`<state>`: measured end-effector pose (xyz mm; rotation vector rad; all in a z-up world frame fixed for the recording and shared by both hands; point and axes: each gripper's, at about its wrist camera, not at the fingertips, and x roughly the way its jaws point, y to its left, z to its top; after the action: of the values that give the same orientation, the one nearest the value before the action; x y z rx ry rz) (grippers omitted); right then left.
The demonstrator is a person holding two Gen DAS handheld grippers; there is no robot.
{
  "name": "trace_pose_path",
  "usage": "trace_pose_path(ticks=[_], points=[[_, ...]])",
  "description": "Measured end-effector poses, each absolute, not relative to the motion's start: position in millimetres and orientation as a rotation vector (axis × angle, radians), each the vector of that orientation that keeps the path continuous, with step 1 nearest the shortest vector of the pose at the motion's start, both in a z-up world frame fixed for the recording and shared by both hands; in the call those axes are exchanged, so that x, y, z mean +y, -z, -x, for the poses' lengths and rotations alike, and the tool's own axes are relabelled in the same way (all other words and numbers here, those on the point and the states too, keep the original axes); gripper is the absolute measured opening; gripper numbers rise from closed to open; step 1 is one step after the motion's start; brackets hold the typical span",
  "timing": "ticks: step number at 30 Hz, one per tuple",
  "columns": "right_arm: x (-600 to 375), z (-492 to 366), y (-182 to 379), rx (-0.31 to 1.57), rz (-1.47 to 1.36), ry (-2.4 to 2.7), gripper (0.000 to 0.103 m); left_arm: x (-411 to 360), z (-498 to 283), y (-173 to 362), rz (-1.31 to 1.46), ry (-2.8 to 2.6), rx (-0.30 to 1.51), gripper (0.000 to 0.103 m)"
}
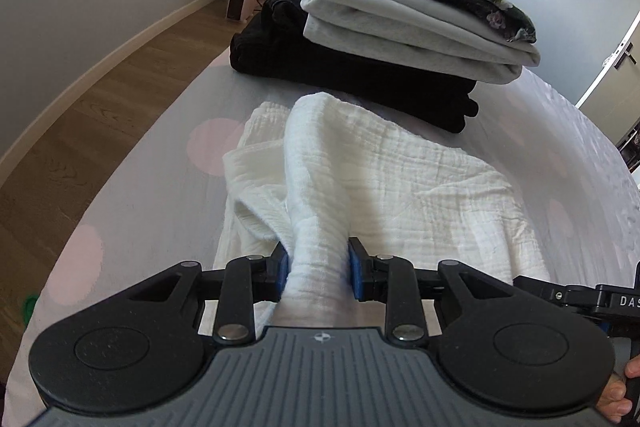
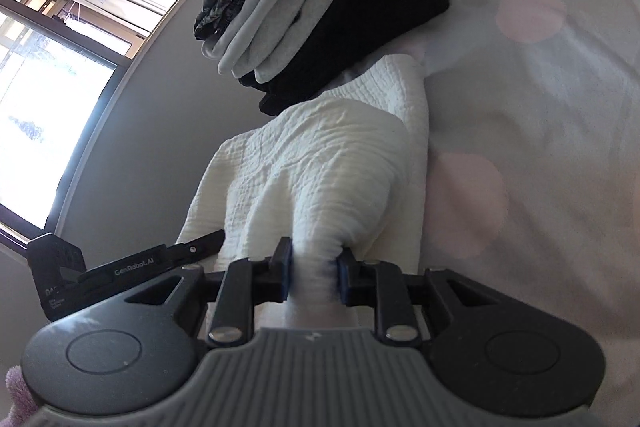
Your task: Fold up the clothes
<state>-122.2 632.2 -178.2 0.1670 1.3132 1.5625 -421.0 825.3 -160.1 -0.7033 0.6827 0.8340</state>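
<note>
The left hand-held gripper [image 1: 318,273] stood at the lower middle of its view, its blue pads narrowly parted and pinched on a bunched fold of the white crinkled garment [image 1: 360,171]. The right hand-held gripper [image 2: 313,271], low in its own view, gripped another gathered fold of the same cloth [image 2: 320,163] in the same way. The garment lay partly folded on the bed [image 1: 160,211], whose pale sheet had pink dots, and rose in a ridge toward each gripper. Just beyond it, in the upper middle of both views, sat a stack of folded clothes [image 1: 400,27]: black at the bottom, grey in the middle, a dark floral piece on top.
</note>
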Motion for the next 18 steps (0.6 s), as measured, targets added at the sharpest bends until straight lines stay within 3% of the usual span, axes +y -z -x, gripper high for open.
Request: trace_pose_path(ticks=[2, 4, 6, 7, 9, 18], points=[[634.1, 119.0, 178.7, 1.333, -0.159, -1.573, 0.033, 824.3, 422.9, 163.0, 0.695, -0.832, 0.677, 0.035], [636.5, 113.9, 175.7, 1.346, -0.154, -1.581, 0.046, 822.5, 427.0, 162.6, 0.693, -0.828, 0.661, 0.037], [636.6, 101.6, 170.4, 1.348, -0.171, -1.577, 0.056, 824.4, 431.9, 160.1, 0.708, -0.822, 0.643, 0.043], [638.3, 93.7, 168.1, 1.352, -0.186, -1.565, 0.061, 825.0, 434.4, 158.0, 0.712, -0.826, 0.636, 0.052], [642.0, 78.5, 164.0, 1.364, -0.216, -1.537, 0.061, 825.5, 439.5, 153.8, 0.708, -0.843, 0.628, 0.061], [677.2, 61.6, 191.4, 1.579, -0.243, -1.434, 0.062, 832.5, 444.6, 161.2, 0.777, -0.882, 0.574, 0.061]])
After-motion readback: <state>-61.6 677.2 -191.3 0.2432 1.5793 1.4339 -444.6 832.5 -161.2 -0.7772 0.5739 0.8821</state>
